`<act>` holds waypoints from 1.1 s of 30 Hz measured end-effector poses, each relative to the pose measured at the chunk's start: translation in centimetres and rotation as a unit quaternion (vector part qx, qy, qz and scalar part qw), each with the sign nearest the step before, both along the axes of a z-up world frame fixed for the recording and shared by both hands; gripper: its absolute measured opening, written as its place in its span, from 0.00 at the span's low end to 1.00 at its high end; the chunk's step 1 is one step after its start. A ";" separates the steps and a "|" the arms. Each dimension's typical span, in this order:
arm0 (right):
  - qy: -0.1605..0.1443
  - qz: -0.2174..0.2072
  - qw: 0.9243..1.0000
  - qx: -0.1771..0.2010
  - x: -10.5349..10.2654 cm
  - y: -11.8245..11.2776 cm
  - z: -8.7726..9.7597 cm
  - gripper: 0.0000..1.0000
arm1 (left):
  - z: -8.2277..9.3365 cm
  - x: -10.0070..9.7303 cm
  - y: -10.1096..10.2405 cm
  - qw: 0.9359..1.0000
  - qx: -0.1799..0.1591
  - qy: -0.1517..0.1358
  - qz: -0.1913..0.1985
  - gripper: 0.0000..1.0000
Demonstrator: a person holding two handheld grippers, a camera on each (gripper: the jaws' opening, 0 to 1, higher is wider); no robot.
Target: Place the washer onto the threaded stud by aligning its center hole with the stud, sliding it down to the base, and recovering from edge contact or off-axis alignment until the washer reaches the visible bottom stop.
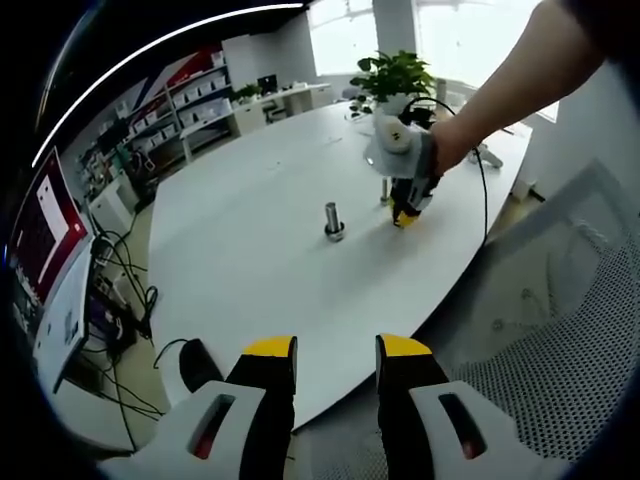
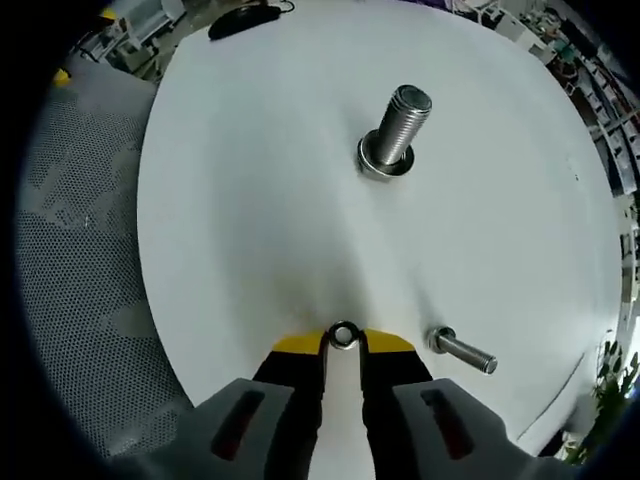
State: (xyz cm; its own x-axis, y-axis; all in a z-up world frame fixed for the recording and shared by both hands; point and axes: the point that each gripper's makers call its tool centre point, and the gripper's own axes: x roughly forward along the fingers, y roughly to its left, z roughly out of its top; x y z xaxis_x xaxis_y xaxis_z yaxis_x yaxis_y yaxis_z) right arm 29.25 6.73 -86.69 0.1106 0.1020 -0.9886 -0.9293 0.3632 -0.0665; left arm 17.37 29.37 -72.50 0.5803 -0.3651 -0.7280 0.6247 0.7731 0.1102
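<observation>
In the left gripper view, a red-screened monitor [image 1: 45,225] and a tangle of cables [image 1: 125,290] are seen at the far left, below shelving [image 1: 190,105] along the back wall. The left gripper [image 1: 336,348] rises from the bottom of that view with its yellow-tipped jaws held apart and nothing between them, poised over the near edge of the white table [image 1: 250,240]. Near the middle of the table the threaded stud [image 1: 334,221] is seen standing upright on its base. Just to the right of it, the right gripper [image 1: 405,216] is held nose-down against the tabletop by a person's hand [image 1: 450,145], with a potted plant [image 1: 395,75] behind it and a mesh chair back [image 1: 560,330] at the far right. In the right gripper view, the mesh chair [image 2: 80,260] is shown at the left beside the table's edge. The right gripper's yellow tips [image 2: 343,343] are seen drawn close together at the bottom centre, and the washer [image 2: 343,335] is pinched between them at its edge, its centre hole visible; whether it rests on the table surface cannot be told. The washer is well apart from the stud [image 2: 396,132], which is seen higher in that view, tilted by the lens, with no washer on its thread. A smaller bolt [image 2: 462,351] is seen lying on its side just right of the gripper tips.
</observation>
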 end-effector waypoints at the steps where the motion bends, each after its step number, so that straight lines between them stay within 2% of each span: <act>1: 0.002 -0.010 1.000 0.003 0.1 -0.1 0.0 0.15 | 0.0 0.0 0.0 1.000 0.000 0.000 0.000 0.30; 2: 0.006 -0.037 0.999 0.014 0.1 -0.1 0.0 0.15 | 0.0 0.0 0.0 1.000 0.000 0.000 0.000 0.30; 7: -0.015 -0.045 0.997 0.061 0.2 -0.3 0.0 0.15 | 0.1 0.0 0.1 1.000 0.000 -0.001 0.002 0.30; 13: -0.034 -0.070 0.993 0.085 0.2 -0.6 0.0 0.14 | 0.0 0.0 0.1 1.000 0.000 0.000 0.002 0.30; 20: -0.032 -0.082 0.993 0.081 0.1 -1.2 0.2 0.14 | 0.0 -0.1 0.0 1.000 0.001 0.001 -0.001 0.30; 33: -0.049 -0.121 0.987 0.094 1.7 -3.5 2.3 0.14 | -0.1 -0.1 0.0 1.000 0.003 0.002 -0.002 0.30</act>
State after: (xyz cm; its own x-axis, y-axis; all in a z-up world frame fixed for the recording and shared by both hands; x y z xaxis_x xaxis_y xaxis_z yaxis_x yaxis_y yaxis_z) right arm 30.92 3.26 -84.41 0.2481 0.2423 -0.9379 -0.8066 0.5879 -0.0615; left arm 17.26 29.38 -72.57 0.5757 -0.3626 -0.7329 0.6277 0.7704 0.1119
